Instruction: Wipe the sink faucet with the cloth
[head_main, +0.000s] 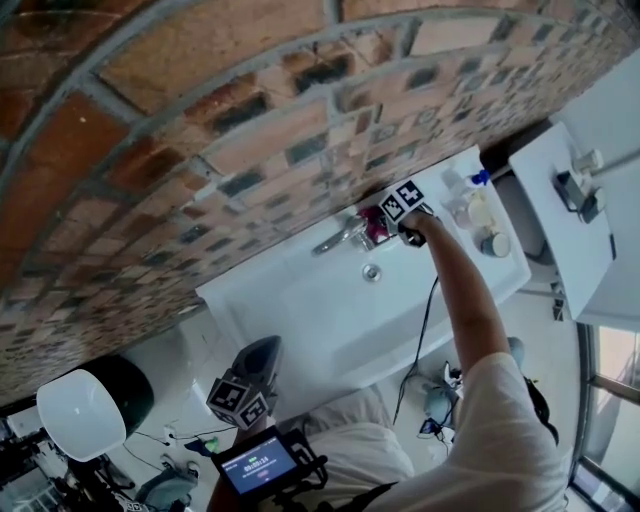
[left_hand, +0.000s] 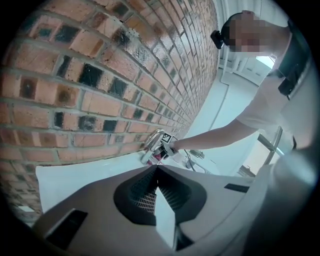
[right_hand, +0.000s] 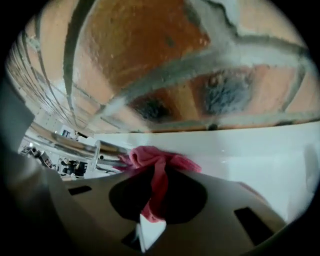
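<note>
A chrome faucet (head_main: 338, 238) stands at the back of the white sink (head_main: 300, 320), against the brick wall. My right gripper (head_main: 385, 222) is just right of the faucet's base, shut on a pink cloth (head_main: 373, 231). In the right gripper view the cloth (right_hand: 150, 156) bunches out of the shut jaws of that gripper (right_hand: 152, 172) and touches the faucet (right_hand: 82, 149). My left gripper (head_main: 262, 352) hovers near the sink's front left edge, shut and empty. In the left gripper view that gripper (left_hand: 156, 170) points at the faucet (left_hand: 151, 144).
Bottles and jars (head_main: 470, 205) stand on the sink's right end. The drain (head_main: 371, 271) lies below the faucet. A white fixture (head_main: 560, 210) is at the right, a white round object (head_main: 80, 412) at the lower left. Cables lie on the floor (head_main: 430, 400).
</note>
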